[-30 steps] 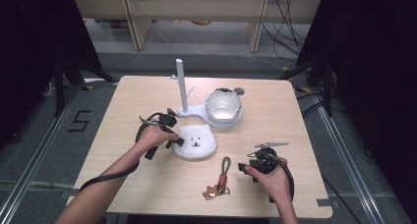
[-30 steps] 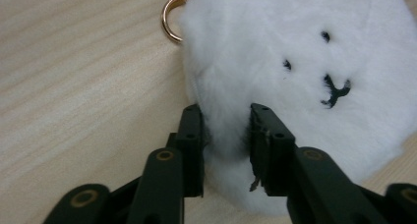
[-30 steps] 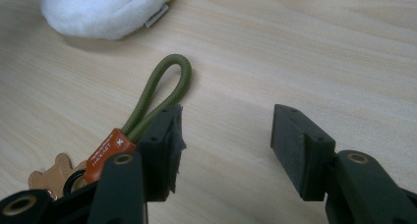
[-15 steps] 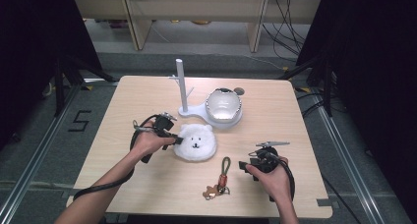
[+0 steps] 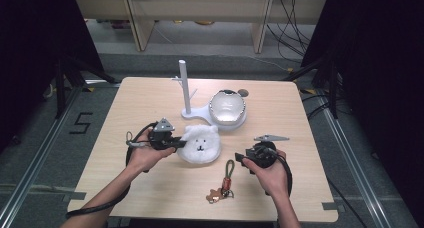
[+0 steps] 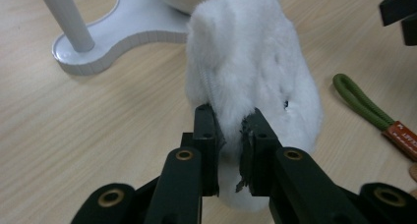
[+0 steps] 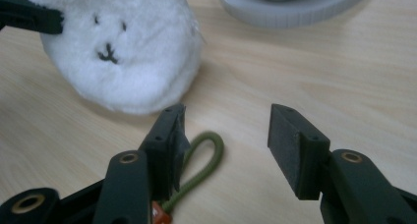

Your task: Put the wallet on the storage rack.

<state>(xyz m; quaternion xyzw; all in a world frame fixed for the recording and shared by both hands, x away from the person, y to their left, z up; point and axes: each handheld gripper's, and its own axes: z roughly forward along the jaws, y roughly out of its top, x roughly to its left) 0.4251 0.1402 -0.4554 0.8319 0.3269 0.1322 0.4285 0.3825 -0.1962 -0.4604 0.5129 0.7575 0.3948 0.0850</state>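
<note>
High view: the left gripper is clamped on the left edge of the plush, a white furry pouch with a small face, which lies on the tabletop straight ahead of that gripper and to the left of the right gripper. The keychain, a green cord loop with a red tag and metal ends, lies just left of the right gripper, its long axis running away from the person. Beyond the plush stand a white stand and a bowl.

Left gripper view: the jaws are shut on the plush, pinching its fur beside a zip seam; the pouch runs straight away from the gripper, the stand's base beyond it to the left, the green loop off to the right.

Right gripper view: the jaws stand wide apart and hold nothing. The loop lies just beside and partly under the left jaw, not between the two, with the plush farther ahead on the left. Judging from this, the right gripper is the nearer one and would need to shift left to bracket the cord across its length.
</note>
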